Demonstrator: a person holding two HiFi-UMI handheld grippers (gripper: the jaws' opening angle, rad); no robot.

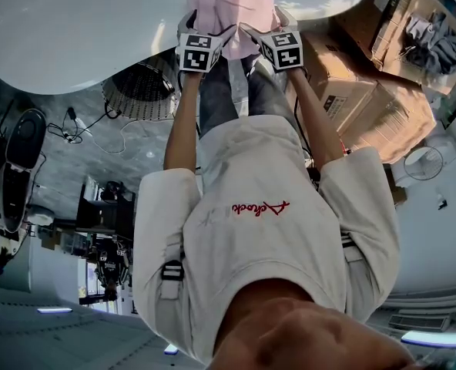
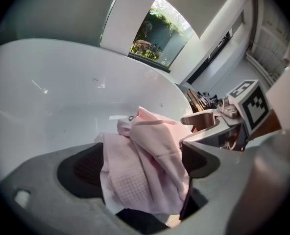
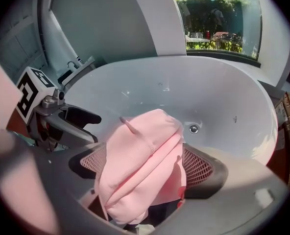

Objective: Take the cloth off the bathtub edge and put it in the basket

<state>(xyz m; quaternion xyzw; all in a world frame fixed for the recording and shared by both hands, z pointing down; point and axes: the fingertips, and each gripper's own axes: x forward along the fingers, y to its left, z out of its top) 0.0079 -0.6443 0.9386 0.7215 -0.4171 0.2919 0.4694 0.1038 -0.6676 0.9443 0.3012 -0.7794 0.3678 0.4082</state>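
Observation:
A pink cloth (image 1: pixel 229 6) is draped over the rim of the white bathtub (image 1: pixel 74 29). My left gripper (image 1: pixel 207 28) and right gripper (image 1: pixel 266 23) stand side by side at the cloth, both pointing down at it. In the left gripper view the cloth (image 2: pixel 145 170) lies bunched between wide-apart jaws, with the tub wall (image 2: pixel 61 92) behind. The right gripper view shows the cloth (image 3: pixel 135 165) folded between spread jaws, above the tub's drain (image 3: pixel 194 129). Neither pair of pads is seen pressing on it. A dark mesh basket (image 1: pixel 139 91) stands on the floor beside the tub, left of my arms.
Cardboard boxes (image 1: pixel 367 91) are stacked to the right of the tub, with a small fan (image 1: pixel 424 163) near them. Cables (image 1: pixel 82 129) and dark equipment (image 1: pixel 16 160) lie on the floor to the left. A window (image 2: pixel 159 33) sits beyond the tub.

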